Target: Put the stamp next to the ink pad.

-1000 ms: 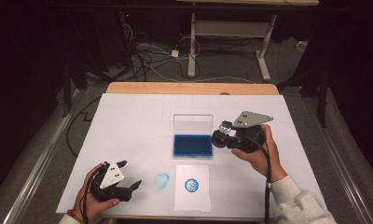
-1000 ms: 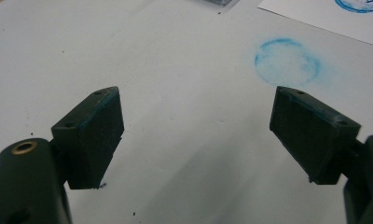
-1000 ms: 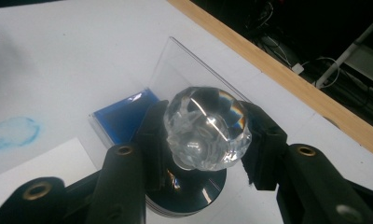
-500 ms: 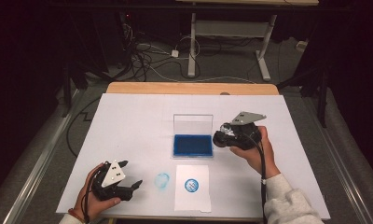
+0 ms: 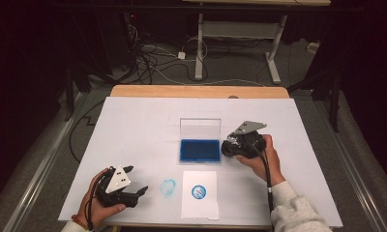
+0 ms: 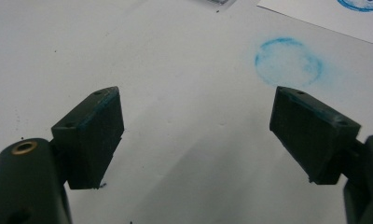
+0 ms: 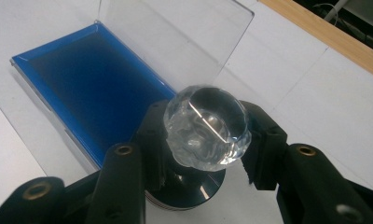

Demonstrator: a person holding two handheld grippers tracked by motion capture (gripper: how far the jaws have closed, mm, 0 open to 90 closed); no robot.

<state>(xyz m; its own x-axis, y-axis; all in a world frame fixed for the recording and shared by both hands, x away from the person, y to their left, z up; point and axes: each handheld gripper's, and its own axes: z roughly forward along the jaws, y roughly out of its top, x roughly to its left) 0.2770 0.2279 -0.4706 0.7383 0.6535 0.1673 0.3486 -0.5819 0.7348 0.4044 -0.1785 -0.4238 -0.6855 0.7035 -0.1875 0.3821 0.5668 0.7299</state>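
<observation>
Left gripper (image 5: 126, 186) sits at the table's (image 5: 133, 125) near-left, jaws wide, nothing between them; its own view shows blue ink on the pads (image 6: 98, 128). One blue ring smudge (image 5: 168, 187), one paper sheet (image 5: 200, 208) with one stamped circle (image 5: 199, 192), one open ink pad (image 5: 200, 150). Right gripper (image 5: 230, 147), just right of the pad, clamps one stamp (image 7: 205, 126); its clear knob shows in the right gripper view.
</observation>
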